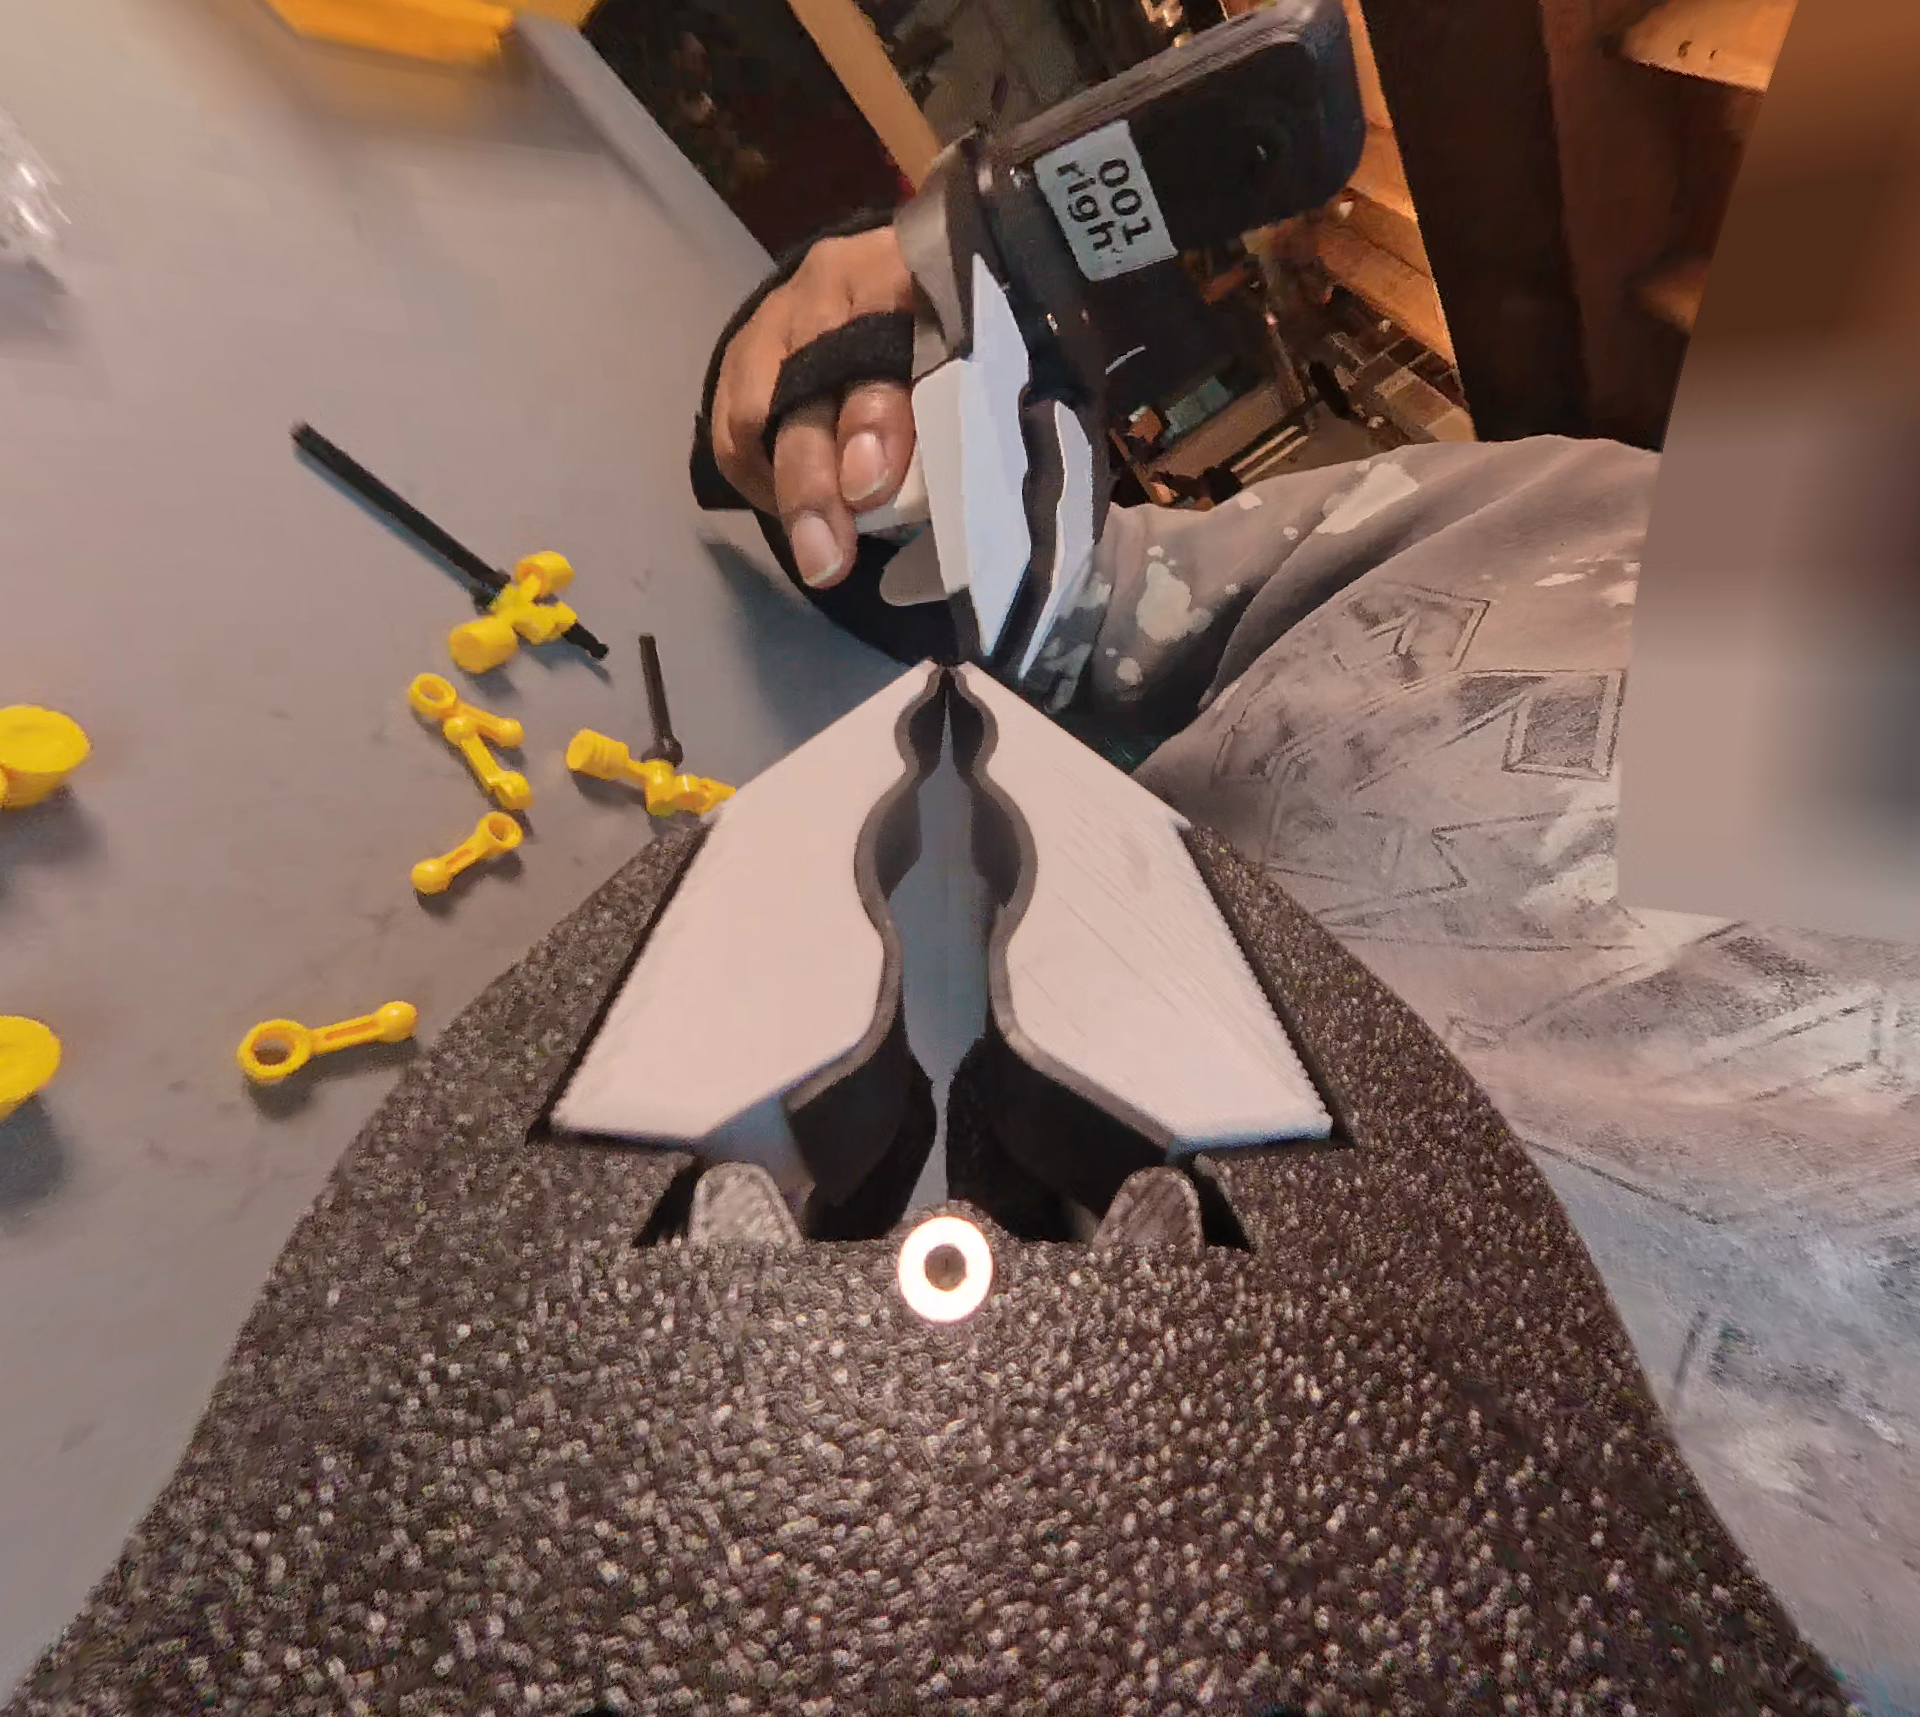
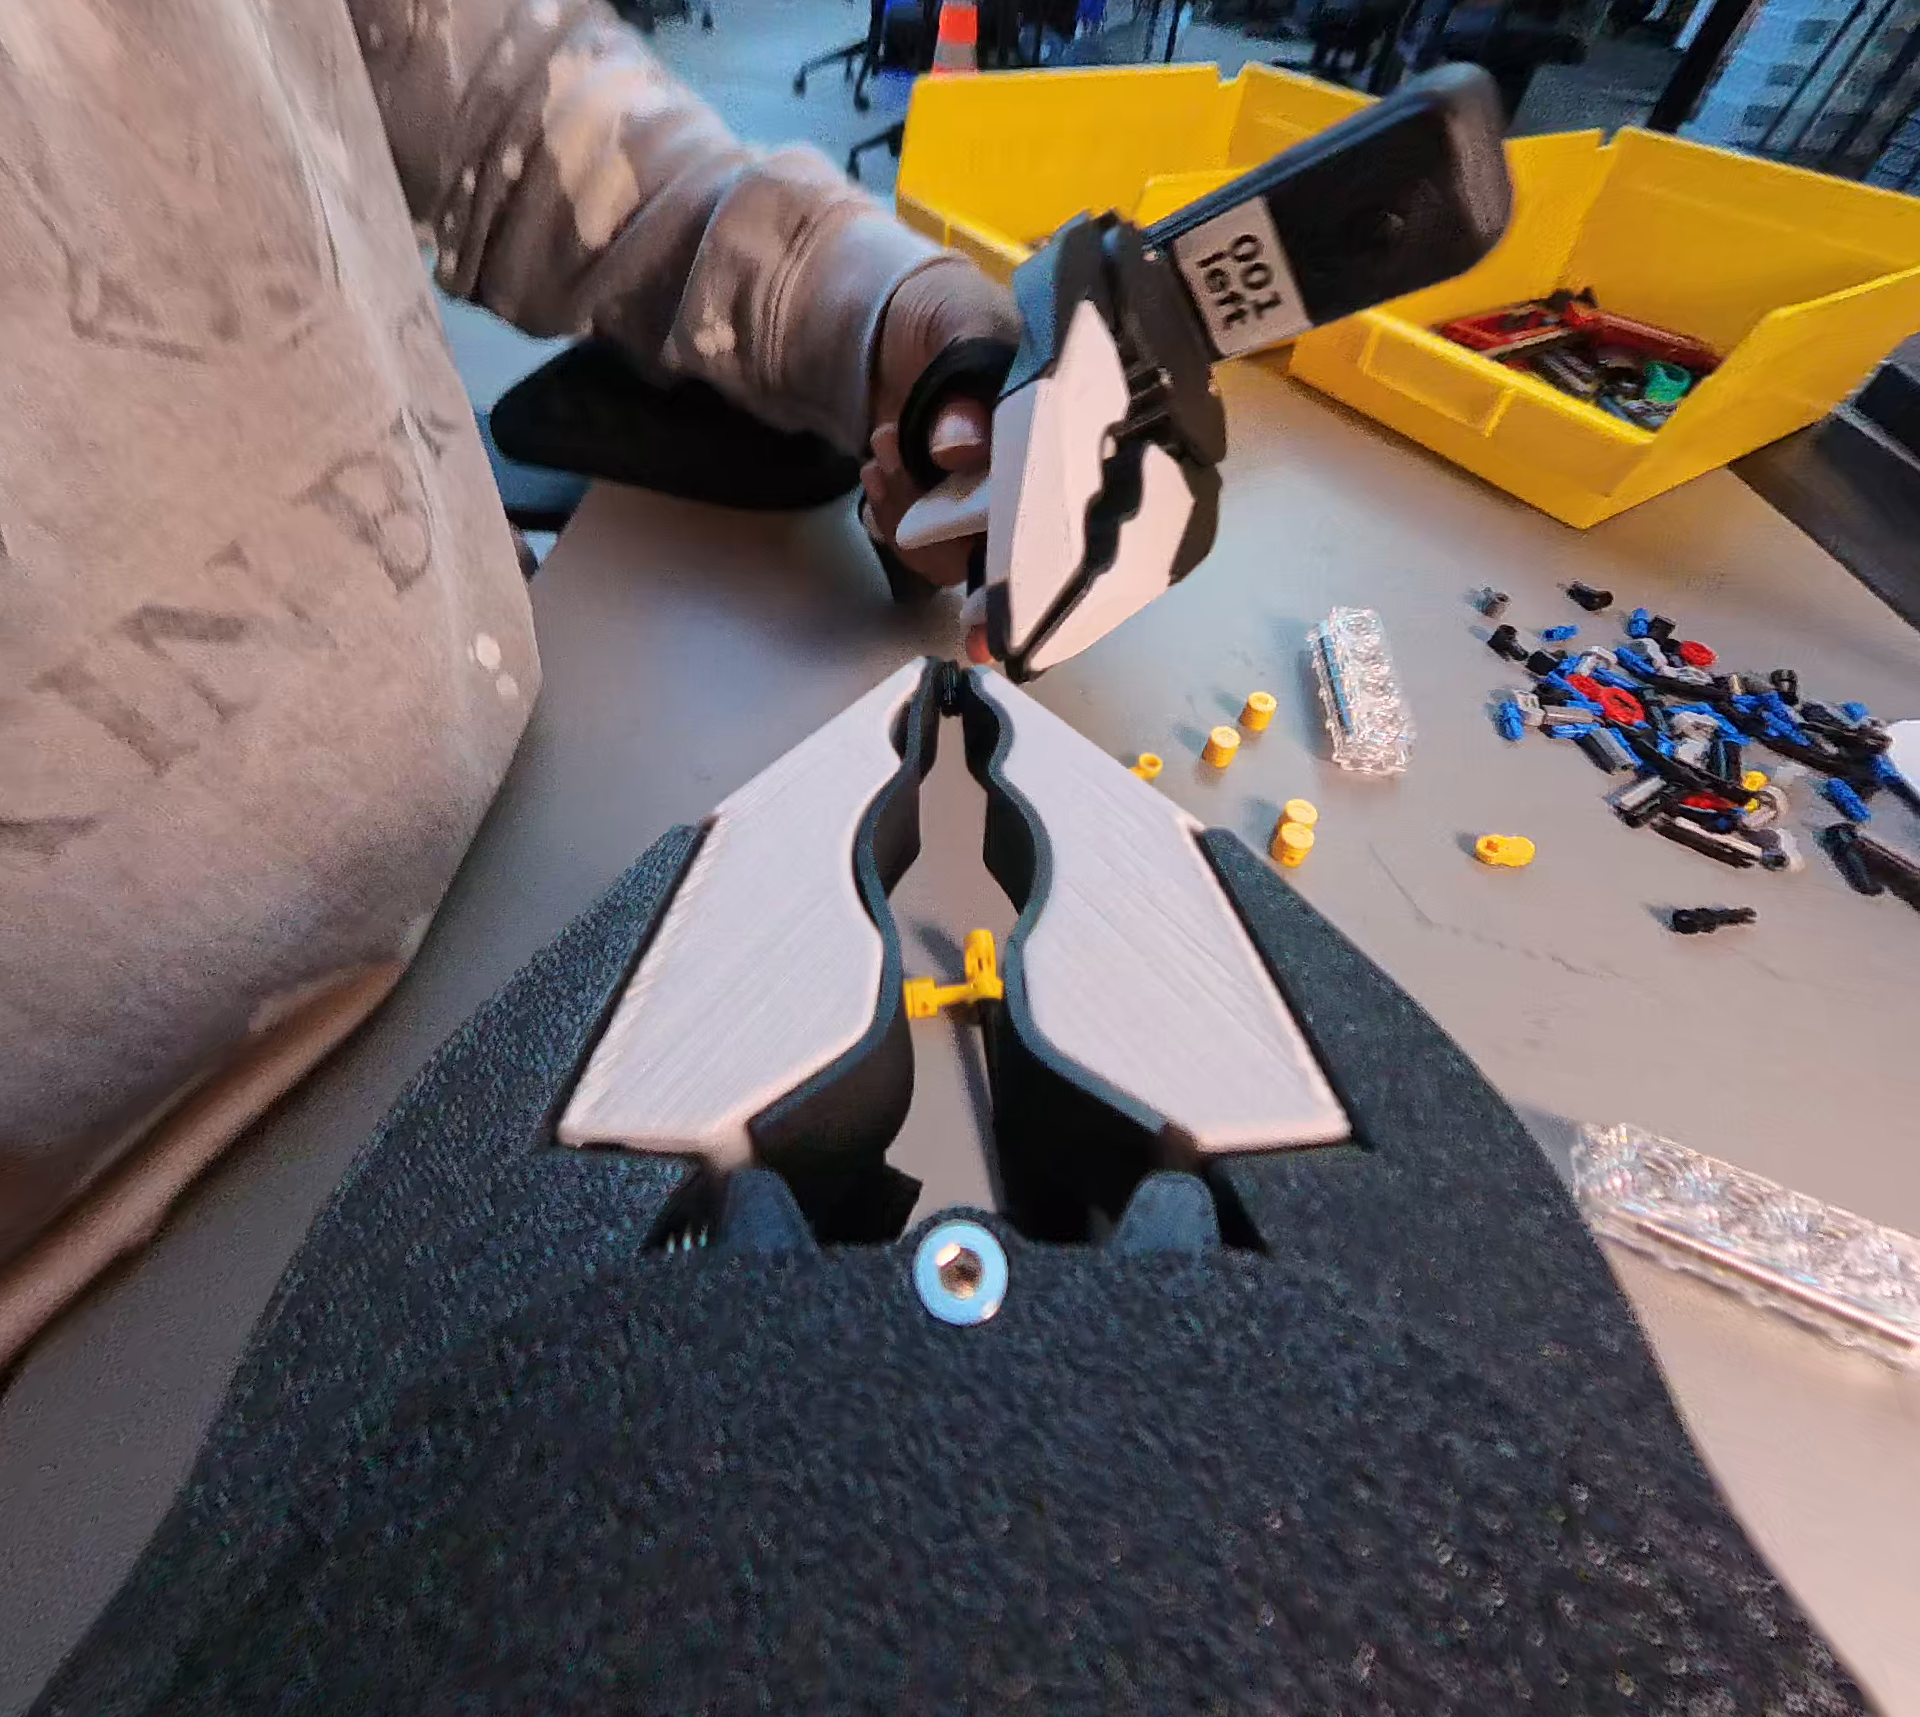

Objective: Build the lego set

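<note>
In the right wrist view my right gripper [image 2: 948, 680] is shut on a small black pin [image 2: 949, 687] pinched at its very tips, above the grey table [image 2: 727, 628]. My left gripper [image 1: 948, 678] is shut, and nothing plainly shows between its pads. The two grippers are held tip to tip. The right gripper [image 1: 1000, 644] points down at the left one's tips in the left wrist view. The left gripper [image 2: 1013, 665] ends just right of the pin in the right wrist view. A black axle with yellow pieces on it [image 1: 516, 613] lies on the table to the left.
Yellow rods [image 1: 468, 852] and a short black pin [image 1: 659, 701] lie scattered on the table [image 1: 260, 317]. Yellow bins [image 2: 1621, 379] stand at the back. A pile of blue, black and red pieces [image 2: 1704, 732], yellow round pieces [image 2: 1221, 745] and clear bags [image 2: 1361, 701] lie at the right. A person's grey sweatshirt [image 2: 208, 524] is close at the left. Less than 4 cm separates the two grippers' tips.
</note>
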A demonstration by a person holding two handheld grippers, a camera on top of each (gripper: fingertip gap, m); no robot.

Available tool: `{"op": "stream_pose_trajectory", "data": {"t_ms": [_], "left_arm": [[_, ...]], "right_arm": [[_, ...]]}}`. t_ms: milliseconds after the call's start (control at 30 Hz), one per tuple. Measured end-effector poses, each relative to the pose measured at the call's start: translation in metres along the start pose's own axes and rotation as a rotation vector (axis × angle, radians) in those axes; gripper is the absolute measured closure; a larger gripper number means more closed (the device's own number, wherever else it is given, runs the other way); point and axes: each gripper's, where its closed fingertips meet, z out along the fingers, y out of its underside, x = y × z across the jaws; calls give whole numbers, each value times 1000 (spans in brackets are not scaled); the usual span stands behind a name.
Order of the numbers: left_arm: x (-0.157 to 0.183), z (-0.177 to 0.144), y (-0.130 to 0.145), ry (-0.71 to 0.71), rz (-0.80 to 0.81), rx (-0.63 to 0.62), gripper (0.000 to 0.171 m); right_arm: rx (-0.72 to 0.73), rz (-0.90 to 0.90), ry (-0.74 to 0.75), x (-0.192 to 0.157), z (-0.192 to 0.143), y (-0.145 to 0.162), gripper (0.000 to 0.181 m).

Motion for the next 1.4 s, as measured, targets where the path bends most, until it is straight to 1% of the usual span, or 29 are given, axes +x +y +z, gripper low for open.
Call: {"op": "stream_pose_trajectory", "data": {"t_ms": [100,167,233,300,367,400,467,867,967,1100,1267,1400], "left_arm": [[7,-2,-11,-123,234,43,157],[15,-2,-20,-195,369,72,153],[19,-2,-27,-270,470,96,152],[21,-1,-29,-321,532,89,156],[23,1,-28,-331,555,78,158],[25,2,-29,-329,558,91,159],[30,4,-30,-299,542,106,165],[34,8,-29,-239,519,135,166],[32,8,-30,-295,596,130,166],[30,7,-32,-400,751,107,166],[34,7,-32,-469,909,63,167],[38,7,-34,-495,984,48,167]], "right_arm": [[109,130,22,13,-6,-15,178],[161,193,17,17,-7,-22,178],[209,232,7,18,-8,-28,178],[259,260,1,19,-9,-35,178],[300,279,-9,19,-12,-41,178],[309,282,-14,18,-12,-42,178],[314,271,-9,18,-12,-43,178],[315,274,-41,14,-14,-44,178],[308,325,-61,15,-14,-42,178],[299,435,-105,16,-12,-38,178],[359,611,-201,16,-12,-42,178],[419,729,-272,16,-13,-47,178]]}}
